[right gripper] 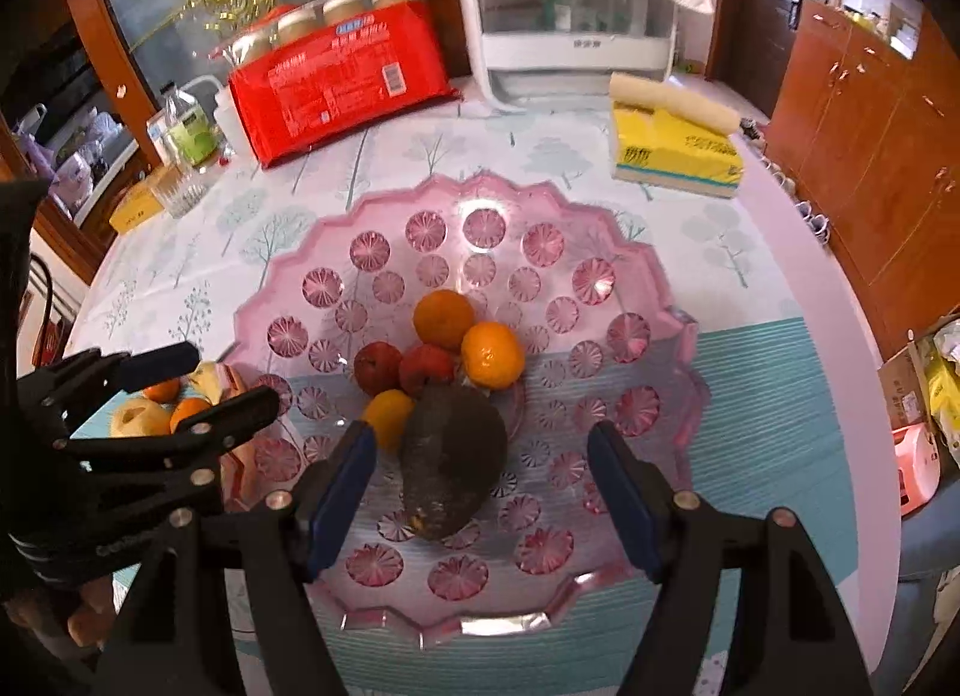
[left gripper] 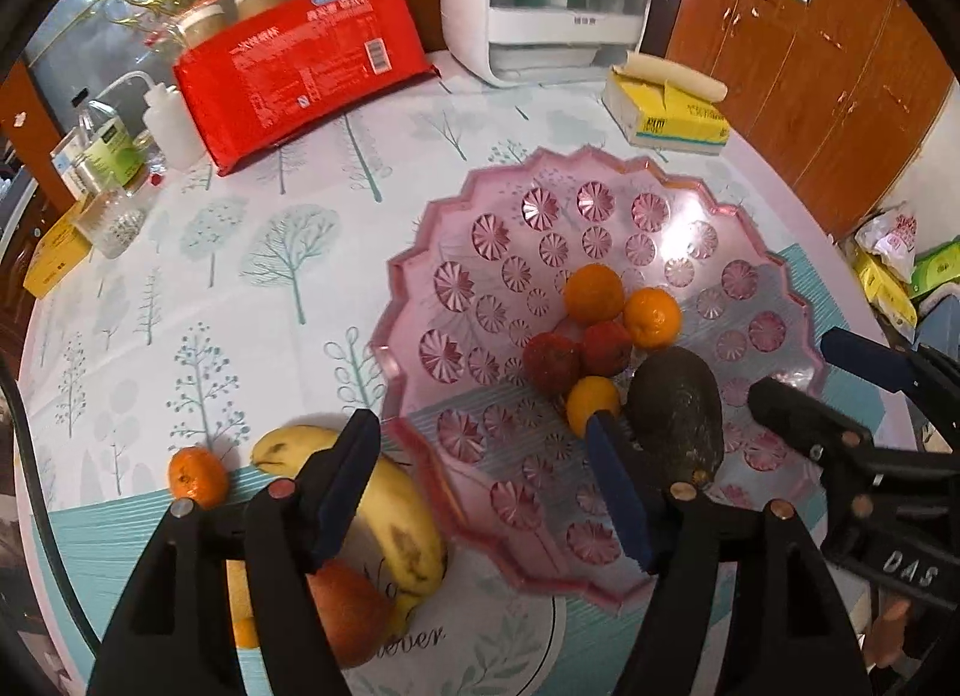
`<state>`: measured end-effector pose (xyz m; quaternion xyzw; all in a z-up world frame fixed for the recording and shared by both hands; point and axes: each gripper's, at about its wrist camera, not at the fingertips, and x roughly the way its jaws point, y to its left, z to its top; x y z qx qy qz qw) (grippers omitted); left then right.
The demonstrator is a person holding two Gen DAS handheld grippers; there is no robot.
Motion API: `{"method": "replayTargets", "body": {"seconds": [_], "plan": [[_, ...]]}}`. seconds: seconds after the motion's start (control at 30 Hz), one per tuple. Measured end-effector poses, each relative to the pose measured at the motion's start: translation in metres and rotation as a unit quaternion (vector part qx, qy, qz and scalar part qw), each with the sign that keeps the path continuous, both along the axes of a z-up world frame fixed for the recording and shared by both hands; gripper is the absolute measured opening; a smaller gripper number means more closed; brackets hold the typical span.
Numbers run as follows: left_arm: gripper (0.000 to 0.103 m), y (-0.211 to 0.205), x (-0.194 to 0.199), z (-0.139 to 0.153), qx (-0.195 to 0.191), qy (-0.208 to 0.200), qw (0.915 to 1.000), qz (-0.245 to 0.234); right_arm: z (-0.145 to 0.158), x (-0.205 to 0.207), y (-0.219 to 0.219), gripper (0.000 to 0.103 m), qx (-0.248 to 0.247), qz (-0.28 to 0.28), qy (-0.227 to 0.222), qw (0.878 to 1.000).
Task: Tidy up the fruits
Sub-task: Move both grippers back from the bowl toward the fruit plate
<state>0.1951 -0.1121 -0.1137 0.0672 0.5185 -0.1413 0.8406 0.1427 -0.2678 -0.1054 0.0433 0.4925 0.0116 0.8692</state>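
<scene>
Gaping wide, the right gripper [right gripper: 480, 492] has its fingers [right gripper: 342, 486] either side of the avocado [right gripper: 453, 456] in the pink tray [right gripper: 660, 336], gripping nothing. Left gripper [left gripper: 486, 492] is spread too, empty, over the banana [left gripper: 396, 510] on the bench [left gripper: 240, 276].

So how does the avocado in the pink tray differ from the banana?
The avocado is dark, nearly black and stubby, while the banana is yellow with brown spots, long and curved. The avocado lies inside the pink tray next to the oranges; the banana lies outside it on the tablecloth, beside the tray's rim. The avocado sits between the open right tongs; the banana lies partly under a finger of the left tongs. Neither is gripped.
</scene>
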Motion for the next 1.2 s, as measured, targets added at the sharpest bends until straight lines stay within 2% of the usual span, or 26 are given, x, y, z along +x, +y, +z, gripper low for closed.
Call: {"method": "replayTargets", "body": {"seconds": [0.23,0.5,0.73,1.03,1.2], "plan": [[0.071,0.012,-0.014,0.021,-0.016,-0.023,0.9996,0.001,0.021,-0.017,0.001,0.074,-0.004,-0.016,-0.031,0.999],[0.073,0.019,-0.032,0.044,-0.034,-0.051,0.9981,-0.01,0.037,-0.037,0.013,0.074,-0.01,-0.008,-0.039,0.999],[0.074,0.026,-0.045,0.058,-0.036,-0.068,0.9967,-0.025,0.049,-0.052,0.031,0.074,-0.057,-0.003,-0.033,0.998],[0.074,0.056,-0.06,0.075,-0.05,-0.077,0.9955,-0.023,0.079,-0.08,0.063,0.074,-0.127,-0.019,-0.089,0.988],[0.074,0.08,-0.068,0.084,-0.039,-0.081,0.9958,-0.019,0.093,-0.087,0.08,0.074,-0.113,-0.026,-0.104,0.988]]}}
